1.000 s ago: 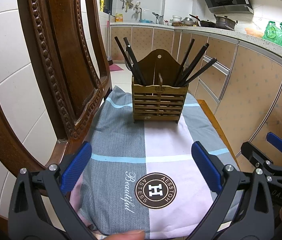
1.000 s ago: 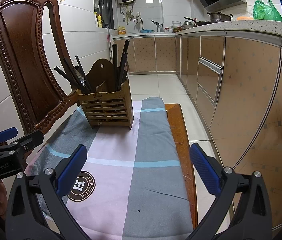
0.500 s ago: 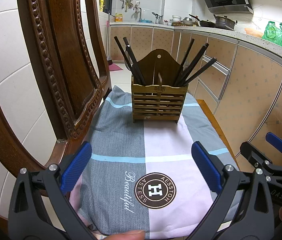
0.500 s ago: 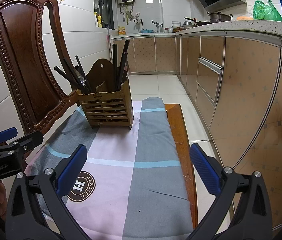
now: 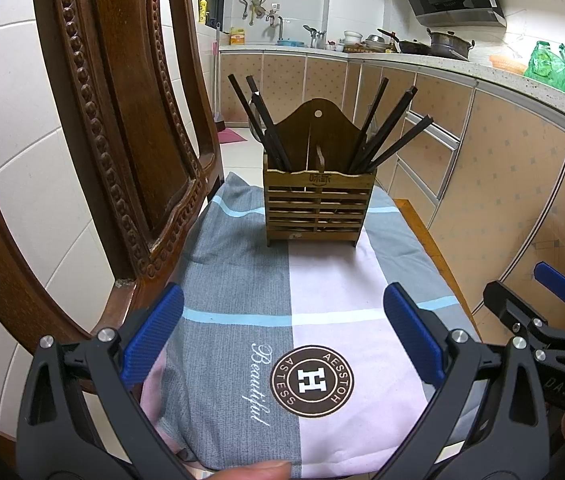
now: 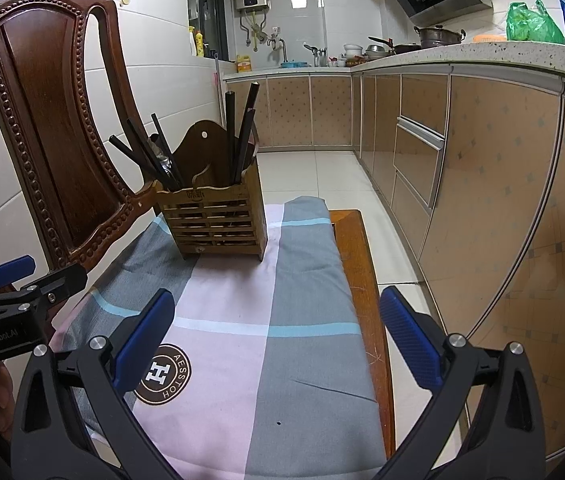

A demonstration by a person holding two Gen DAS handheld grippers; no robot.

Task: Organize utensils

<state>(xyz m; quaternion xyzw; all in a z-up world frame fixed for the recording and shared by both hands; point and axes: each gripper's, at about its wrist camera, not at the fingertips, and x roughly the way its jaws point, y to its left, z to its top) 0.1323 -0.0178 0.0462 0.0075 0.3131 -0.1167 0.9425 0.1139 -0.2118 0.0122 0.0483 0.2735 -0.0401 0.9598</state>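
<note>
A slatted wooden utensil holder (image 5: 317,208) stands upright at the far end of a grey and pink cloth (image 5: 322,292); it also shows in the right wrist view (image 6: 216,216). Several black chopsticks (image 5: 386,128) lean out of both its compartments, and they show in the right wrist view too (image 6: 238,136). My left gripper (image 5: 282,332) is open and empty above the near part of the cloth. My right gripper (image 6: 274,336) is open and empty to its right, over the cloth's right half.
A carved dark wooden chair back (image 5: 122,120) rises on the left, close to the holder. The cloth lies on a wooden seat whose edge (image 6: 366,280) shows on the right. Kitchen cabinets (image 6: 482,168) run along the right, tiled floor between.
</note>
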